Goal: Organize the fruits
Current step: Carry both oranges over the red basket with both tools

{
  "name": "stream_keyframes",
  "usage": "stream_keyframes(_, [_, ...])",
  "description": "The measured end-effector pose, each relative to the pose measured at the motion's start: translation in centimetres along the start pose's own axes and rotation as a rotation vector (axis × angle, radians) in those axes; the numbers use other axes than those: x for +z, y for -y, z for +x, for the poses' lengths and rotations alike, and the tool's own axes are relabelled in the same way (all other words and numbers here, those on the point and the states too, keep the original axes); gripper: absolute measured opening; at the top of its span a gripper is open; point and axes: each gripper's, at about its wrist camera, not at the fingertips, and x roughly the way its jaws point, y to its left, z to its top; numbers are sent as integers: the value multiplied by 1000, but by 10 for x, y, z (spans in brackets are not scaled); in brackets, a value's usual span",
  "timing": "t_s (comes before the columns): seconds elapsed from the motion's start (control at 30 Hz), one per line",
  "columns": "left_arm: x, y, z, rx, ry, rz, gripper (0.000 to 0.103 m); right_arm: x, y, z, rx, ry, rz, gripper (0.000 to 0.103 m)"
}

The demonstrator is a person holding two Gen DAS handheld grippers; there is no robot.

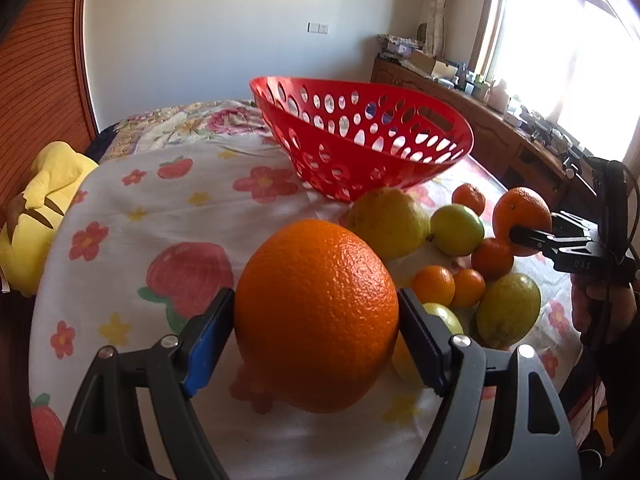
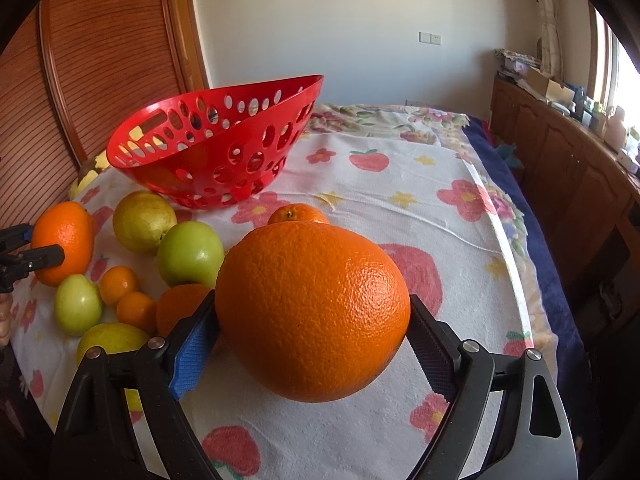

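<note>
Two oranges are lifted clear of the flowered cloth (image 2: 400, 216): the left gripper (image 1: 316, 320) is clamped on one large orange (image 1: 316, 316), and the right gripper (image 2: 312, 336) pinches a second orange (image 2: 312, 312) in the same way. The red perforated basket (image 1: 360, 136) stands beyond them and, as far as its holes and rim show, appears to hold no fruit. The remaining pile (image 2: 132, 272) of pears, green apples and small mandarins lies on the cloth just beside the basket, so the sorting appears barely begun.
</note>
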Motion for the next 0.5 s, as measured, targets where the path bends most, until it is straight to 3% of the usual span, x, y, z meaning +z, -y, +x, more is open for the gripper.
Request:
stream_keyframes(0.27, [37, 4, -31, -25, 109, 20, 79, 18, -4, -25, 30, 68, -24, 90])
stream_keyframes(0.5, [83, 10, -36, -36, 170, 48, 79, 57, -17, -44, 93, 142, -68, 90])
